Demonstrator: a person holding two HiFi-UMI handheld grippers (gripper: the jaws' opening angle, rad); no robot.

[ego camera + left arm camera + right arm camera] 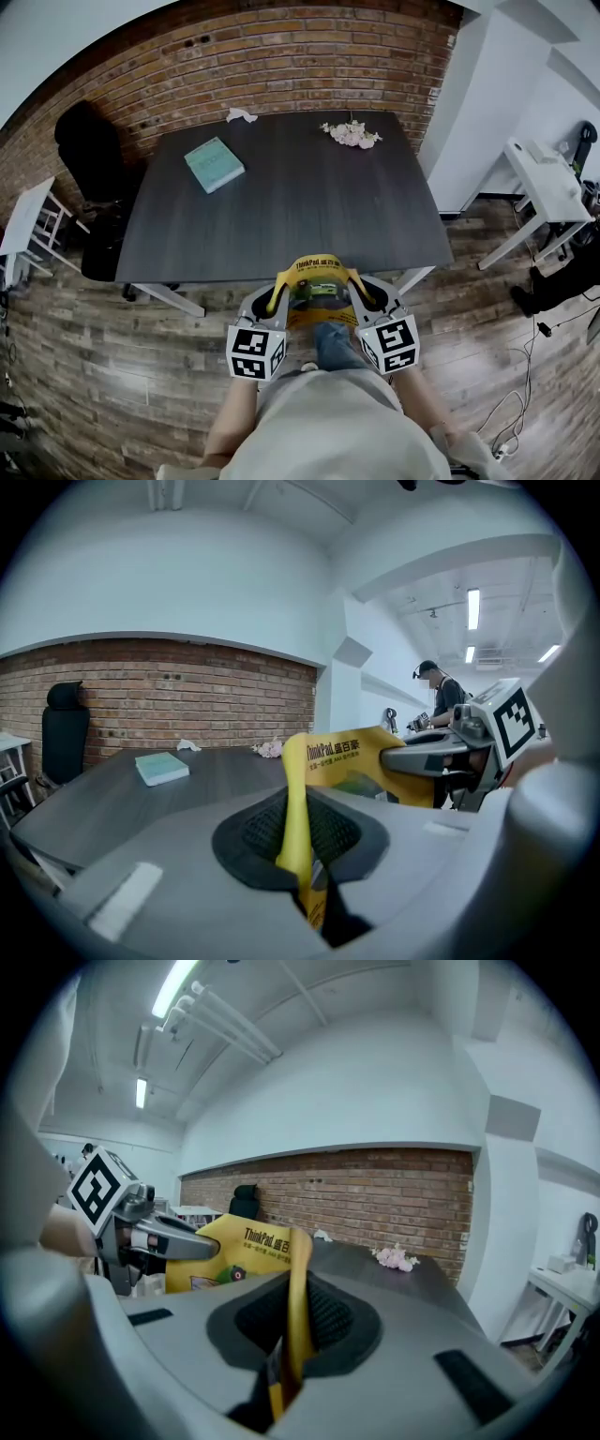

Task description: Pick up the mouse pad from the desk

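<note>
Close to our body, we hold the yellow mouse pad [315, 278] lifted just off the near edge of the desk [281, 225], left gripper [278, 292] and right gripper [357, 289] each clamped on a side, with the teal book [214, 164] and pink flowers [352, 134] beyond.

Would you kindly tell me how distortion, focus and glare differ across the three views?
Head view: strong fisheye bows the desk edges and brick wall. Left gripper view: circular vignette, and the mouse pad edge nearest the lens looks soft. Right gripper view: the ceiling light strip blows out.
</note>
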